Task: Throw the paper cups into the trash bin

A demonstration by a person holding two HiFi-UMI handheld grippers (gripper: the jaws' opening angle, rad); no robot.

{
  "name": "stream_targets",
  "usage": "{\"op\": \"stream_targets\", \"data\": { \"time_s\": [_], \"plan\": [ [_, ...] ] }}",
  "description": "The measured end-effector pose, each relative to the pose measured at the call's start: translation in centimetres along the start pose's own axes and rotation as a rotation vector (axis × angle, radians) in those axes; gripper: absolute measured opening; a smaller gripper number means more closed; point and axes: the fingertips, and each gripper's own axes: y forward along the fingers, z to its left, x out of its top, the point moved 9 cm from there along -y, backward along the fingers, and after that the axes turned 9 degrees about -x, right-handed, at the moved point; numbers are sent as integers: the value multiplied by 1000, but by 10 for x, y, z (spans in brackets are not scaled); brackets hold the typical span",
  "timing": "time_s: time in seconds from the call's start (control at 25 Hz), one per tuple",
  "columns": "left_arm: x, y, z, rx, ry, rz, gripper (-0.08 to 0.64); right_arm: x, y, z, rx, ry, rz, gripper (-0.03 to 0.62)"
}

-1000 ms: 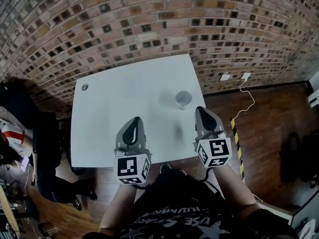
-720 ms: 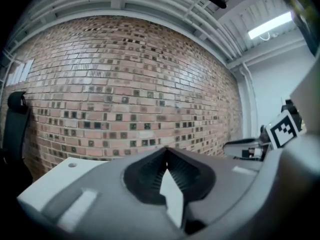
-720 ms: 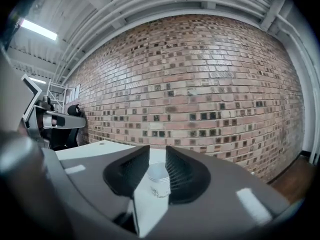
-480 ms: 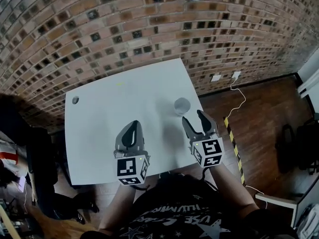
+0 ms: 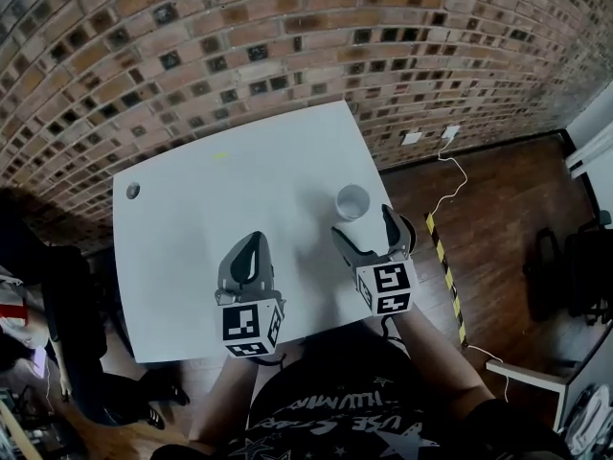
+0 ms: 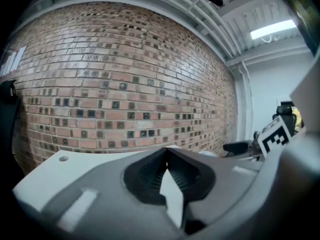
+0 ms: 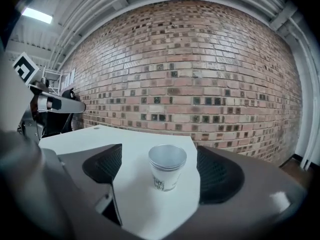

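A white paper cup (image 5: 352, 200) stands upright near the right edge of the white table (image 5: 192, 228). My right gripper (image 5: 365, 224) hovers just short of it. Its jaws have just been opening and stand wide apart. In the right gripper view the cup (image 7: 166, 166), which looks like a nested stack, sits in line with the gap of the right gripper (image 7: 159, 156), ahead of the fingertips and touching neither pad. My left gripper (image 5: 251, 248) is over the table's front middle, shut with nothing in it; in its own view the left gripper's (image 6: 166, 150) tips meet. No trash bin shows.
A brick wall (image 5: 287, 46) runs behind the table. A small round hole (image 5: 132, 191) marks the table's far left corner. On the wooden floor to the right lie a white cable (image 5: 460, 175) and a yellow-black strip (image 5: 442, 266). A dark chair (image 5: 67, 305) stands left.
The right gripper's jaws went from shut to wide open. Both grippers moved forward over the table and lower, the right one closing in on the cup.
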Motion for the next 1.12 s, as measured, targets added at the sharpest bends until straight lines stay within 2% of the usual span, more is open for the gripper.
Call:
{"op": "stream_targets", "data": {
  "time_s": [0.56, 1.12],
  "plan": [
    [-17, 52, -2, 55, -16, 26, 5, -26, 35, -10, 46, -15, 59, 479],
    [-25, 83, -1, 55, -34, 61, 5, -39, 67, -5, 96, -4, 77, 479]
  ]
}}
